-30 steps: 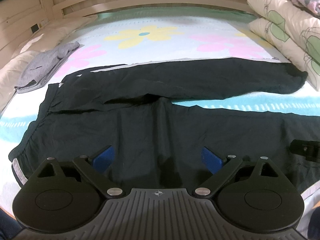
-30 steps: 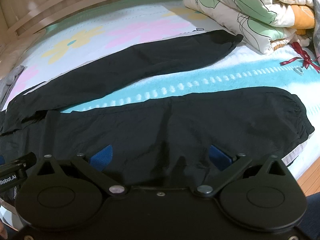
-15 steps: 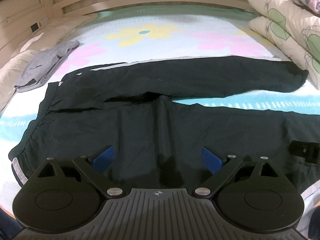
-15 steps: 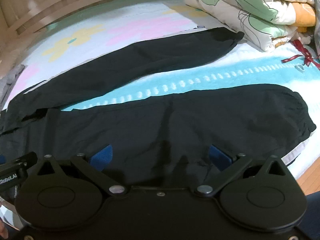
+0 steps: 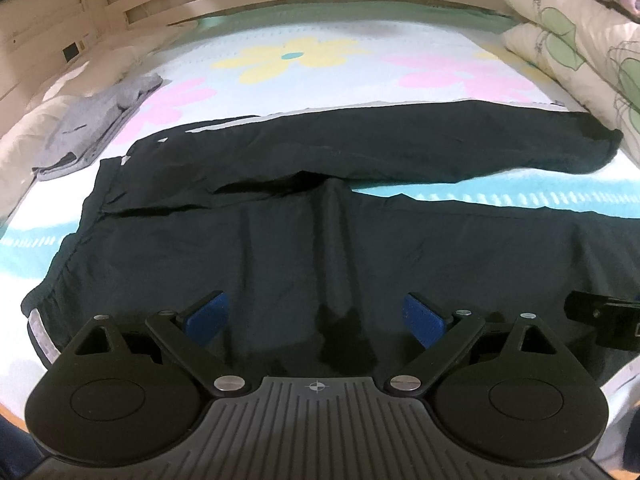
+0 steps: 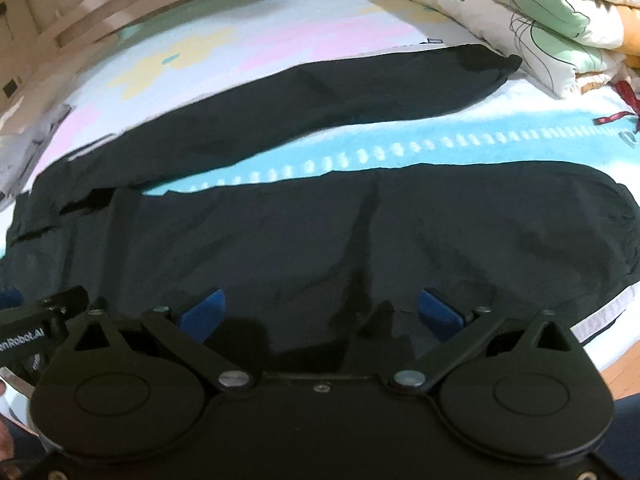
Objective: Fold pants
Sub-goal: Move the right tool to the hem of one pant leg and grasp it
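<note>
Sprawling black pants (image 5: 304, 240) (thin, creased)

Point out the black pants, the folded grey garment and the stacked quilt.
black pants (image 5: 280, 248): left wrist view, on the seat area below the crotch seam.
folded grey garment (image 5: 96, 120): left wrist view, on its top layer.
stacked quilt (image 6: 520, 12): right wrist view, on a green leaf print.

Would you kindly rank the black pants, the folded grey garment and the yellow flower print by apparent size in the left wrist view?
1. black pants, by far the largest.
2 and 3. yellow flower print and folded grey garment look alike in extent, and the flower lies farther from the camera, so I would not rank them.
</note>
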Motion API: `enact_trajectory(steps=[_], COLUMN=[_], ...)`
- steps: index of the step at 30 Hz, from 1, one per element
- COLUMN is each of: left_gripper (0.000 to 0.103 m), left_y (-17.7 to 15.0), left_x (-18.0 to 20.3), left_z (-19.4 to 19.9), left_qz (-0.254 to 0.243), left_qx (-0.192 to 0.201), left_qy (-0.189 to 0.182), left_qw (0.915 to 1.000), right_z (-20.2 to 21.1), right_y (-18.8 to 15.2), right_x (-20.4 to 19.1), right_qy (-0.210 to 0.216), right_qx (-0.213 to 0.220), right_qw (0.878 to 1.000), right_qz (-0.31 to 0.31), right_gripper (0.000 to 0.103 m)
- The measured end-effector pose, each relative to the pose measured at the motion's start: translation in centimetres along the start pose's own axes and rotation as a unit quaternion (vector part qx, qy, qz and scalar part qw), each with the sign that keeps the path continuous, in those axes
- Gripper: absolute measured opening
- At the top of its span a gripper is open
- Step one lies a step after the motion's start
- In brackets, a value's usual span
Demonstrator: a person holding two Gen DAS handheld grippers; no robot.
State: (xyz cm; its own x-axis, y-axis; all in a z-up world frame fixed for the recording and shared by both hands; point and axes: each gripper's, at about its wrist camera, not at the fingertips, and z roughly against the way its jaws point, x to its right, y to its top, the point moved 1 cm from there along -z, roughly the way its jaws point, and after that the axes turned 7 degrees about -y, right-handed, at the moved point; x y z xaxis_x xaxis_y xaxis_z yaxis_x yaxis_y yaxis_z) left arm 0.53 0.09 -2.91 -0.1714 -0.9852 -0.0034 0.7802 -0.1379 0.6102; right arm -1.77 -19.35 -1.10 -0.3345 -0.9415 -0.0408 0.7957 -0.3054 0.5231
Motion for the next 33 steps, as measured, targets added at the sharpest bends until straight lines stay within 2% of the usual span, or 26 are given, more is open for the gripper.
enact_trajectory(steps=[6,11,14,19,23,26,29,31,33], left_gripper=[0.094,0.094,0.094,0.094,0.094,0.094,0.094,0.094,0.094], left_y=[0.1,1.2,2.6,6.3,10.1,13.0,15.3,16.1,16.2], left_x=[-0.2,-1.1,-1.6,-1.9,-2.2,-2.3,-2.6,-2.9,-3.6], left_z=[-0.2,-0.5,-0.3,-0.3,-0.9,-1.3,-2.0,-2.7,-3.8], left_qz=[-0.009,0.019,0.028,0.015,0.001,-0.02,-0.032,-0.024,-0.002], left_qx=[0.009,-0.011,-0.01,0.005,0.019,0.042,0.065,0.071,0.062], left_qy=[0.011,-0.017,-0.024,-0.033,-0.043,-0.028,-0.011,-0.009,-0.015], left_qw=[0.9999,0.9996,0.9993,0.9993,0.9989,0.9985,0.9973,0.9971,0.998], right_z=[-0.6,-1.8,-2.0,-1.7,-2.1,-2.6,-4.1,-5.6,-6.7], right_y=[-0.4,-0.8,-0.8,0.2,2.4,4.7,8.0,10.4,12.5], right_x=[-0.2,0.4,0.5,-0.1,-0.4,-0.4,-1.0,-1.4,-1.7], right_qy=[-0.005,0.009,0.006,0.004,0.001,-0.002,-0.009,-0.025,-0.018], right_qx=[-0.004,-0.029,-0.03,-0.024,-0.03,-0.042,-0.067,-0.09,-0.092], right_qw=[1.0,1.0,0.999,1.0,1.0,0.999,0.997,0.994,0.994], right_qz=[0.012,-0.006,-0.02,-0.007,-0.002,0.004,0.039,0.054,0.054], right_gripper=[0.103,0.102,0.102,0.102,0.102,0.102,0.102,0.102,0.098])
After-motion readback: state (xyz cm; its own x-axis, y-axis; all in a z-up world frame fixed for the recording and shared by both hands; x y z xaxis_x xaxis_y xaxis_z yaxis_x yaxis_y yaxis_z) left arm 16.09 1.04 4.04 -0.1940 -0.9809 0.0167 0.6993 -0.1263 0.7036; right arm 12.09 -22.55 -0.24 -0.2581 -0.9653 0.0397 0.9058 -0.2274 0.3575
